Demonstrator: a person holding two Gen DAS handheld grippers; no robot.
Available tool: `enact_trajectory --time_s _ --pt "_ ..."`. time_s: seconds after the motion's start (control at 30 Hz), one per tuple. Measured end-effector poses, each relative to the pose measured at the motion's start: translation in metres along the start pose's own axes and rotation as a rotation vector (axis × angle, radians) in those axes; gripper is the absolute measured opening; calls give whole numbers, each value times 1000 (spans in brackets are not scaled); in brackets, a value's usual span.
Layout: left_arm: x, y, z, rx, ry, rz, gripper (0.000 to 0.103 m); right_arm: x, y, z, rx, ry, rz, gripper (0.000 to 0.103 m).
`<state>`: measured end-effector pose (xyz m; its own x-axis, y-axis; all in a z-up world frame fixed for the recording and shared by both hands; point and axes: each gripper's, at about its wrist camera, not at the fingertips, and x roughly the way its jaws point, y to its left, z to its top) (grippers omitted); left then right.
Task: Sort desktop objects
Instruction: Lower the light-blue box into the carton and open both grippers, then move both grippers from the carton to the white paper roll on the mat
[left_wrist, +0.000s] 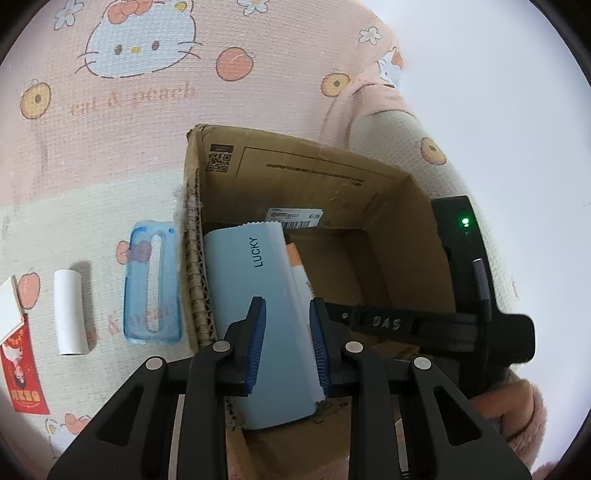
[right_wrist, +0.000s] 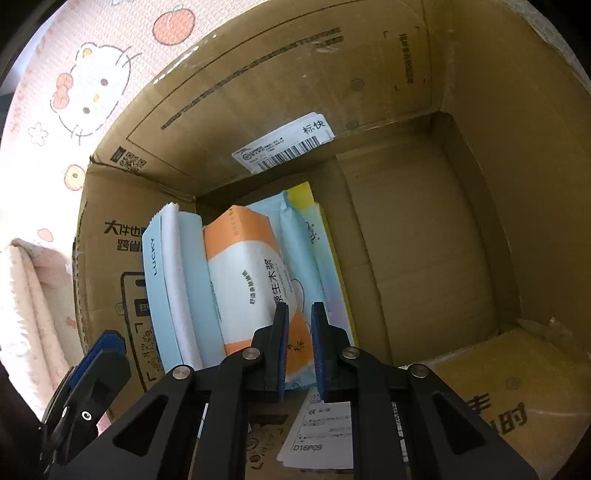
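Note:
An open cardboard box (left_wrist: 332, 177) stands on a pink cartoon-print blanket. Inside it, along the left wall (right_wrist: 107, 258), a light blue LUCKY tissue pack (left_wrist: 236, 295) stands on edge. Beside that pack are an orange and white tissue pack (right_wrist: 243, 273), a pale blue pack (right_wrist: 295, 240) and a yellow item (right_wrist: 301, 194). My left gripper (left_wrist: 287, 301) hovers open over the LUCKY pack, which is wider than the gap. My right gripper (right_wrist: 300, 306) is over the orange pack's near end, jaws nearly together with nothing gripped.
Left of the box lie a clear blue phone case (left_wrist: 153, 284), a white paper roll (left_wrist: 70, 312) and a red card (left_wrist: 22, 373). The box floor (right_wrist: 424, 240) is bare on its right half. A hand in a pink fluffy sleeve (left_wrist: 517, 413) holds the right tool.

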<state>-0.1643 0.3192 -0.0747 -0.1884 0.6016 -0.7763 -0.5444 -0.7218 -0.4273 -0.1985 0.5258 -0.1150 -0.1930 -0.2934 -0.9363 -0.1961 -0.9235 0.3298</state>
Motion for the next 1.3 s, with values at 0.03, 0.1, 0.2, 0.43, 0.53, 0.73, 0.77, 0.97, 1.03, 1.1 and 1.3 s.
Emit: enact_trajectory --time_s 0.03,0.1,0.2,0.43,0.53,0.73,0.77,0.97,1.03,1.1,1.3 --pt "0 0 0 0 -1 1 27 1 2 0 -5 0 -14 10" --pt "1 0 0 3 -4 0 27 3 4 -1 2 9 -18 10" --pt "1 0 -1 -2 -7 -6 27 5 8 -3 -10 17 -29 10" --pt "-5 3 -3 -31 -34 -26 29 -3 -5 -4 33 -15 -12 11" --pt "-27 7 -7 -48 -116 -67 51 -26 -18 -12 99 -88 3 17" --pt "-72 18 -11 -100 -231 -79 56 -92 -5 -45 117 -296 23 67" --pt "-76 21 -13 -102 -236 -73 56 -102 4 -50 110 -323 25 69" --pt "-109 35 -25 -93 -278 -67 57 -123 48 -72 68 -368 60 71" --pt "-121 42 -31 -84 -289 -60 57 -123 62 -82 55 -383 65 71" --pt "-130 50 -38 -76 -291 -60 57 -125 74 -91 43 -400 90 71" --pt "-150 88 -56 -111 -304 -32 57 -122 107 -115 15 -418 106 71"
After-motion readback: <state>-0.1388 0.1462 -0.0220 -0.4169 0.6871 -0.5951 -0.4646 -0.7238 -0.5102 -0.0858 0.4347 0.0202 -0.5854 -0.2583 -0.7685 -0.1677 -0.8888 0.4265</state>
